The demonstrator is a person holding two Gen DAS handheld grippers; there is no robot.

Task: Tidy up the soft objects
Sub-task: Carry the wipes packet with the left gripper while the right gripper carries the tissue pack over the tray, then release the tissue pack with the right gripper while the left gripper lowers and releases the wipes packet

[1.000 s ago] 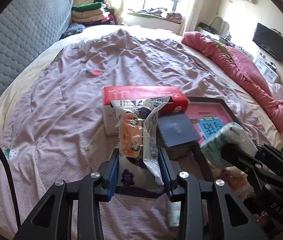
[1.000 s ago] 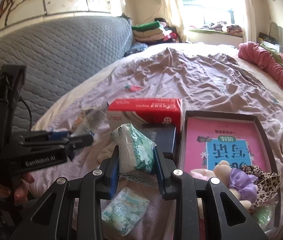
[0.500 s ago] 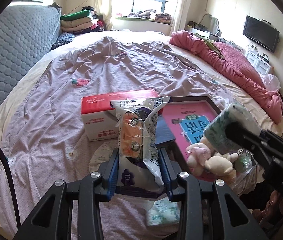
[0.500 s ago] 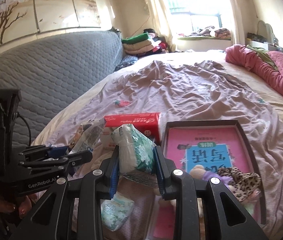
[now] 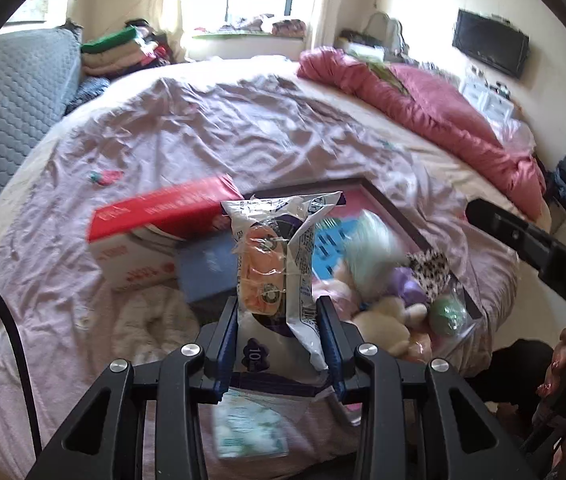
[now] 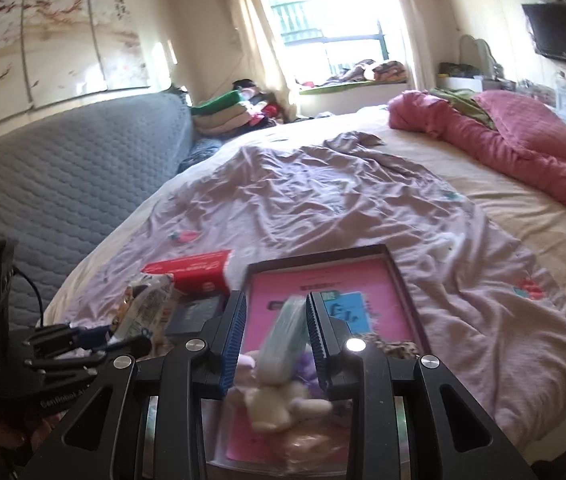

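A: Left gripper (image 5: 279, 328), state?
B: Partly closed, pads clamped on both sides of a clear plastic snack bag (image 5: 279, 264). The bag stands upright between the fingers, long axis running up out of the jaws, crimped top edge uppermost. Orange contents show through the film.

A: Right gripper (image 6: 277, 336)?
B: Also partly closed, gripping a pale green tissue pack (image 6: 287, 332). The pack is edge-on to the camera, long axis leaning up and away. It's blurred, so the print is unreadable.

A: Where are they?
B: Both held above the near edge of the bed. The right one is over the dark-rimmed tray (image 6: 397, 276) with a pink sheet inside.

A: What's in the way?
B: The tray's near end is already crowded: a cream plush toy (image 6: 271, 400), a purple plush piece and a leopard-print item. Left of the tray sit a red-and-white box (image 5: 151, 236) and a dark blue booklet (image 5: 207, 268). Another tissue pack (image 5: 249, 428) lies on the lilac sheet (image 5: 211, 136) under the left gripper.

A: Beyond that?
B: Pink duvet (image 5: 435, 120) along the far right side.
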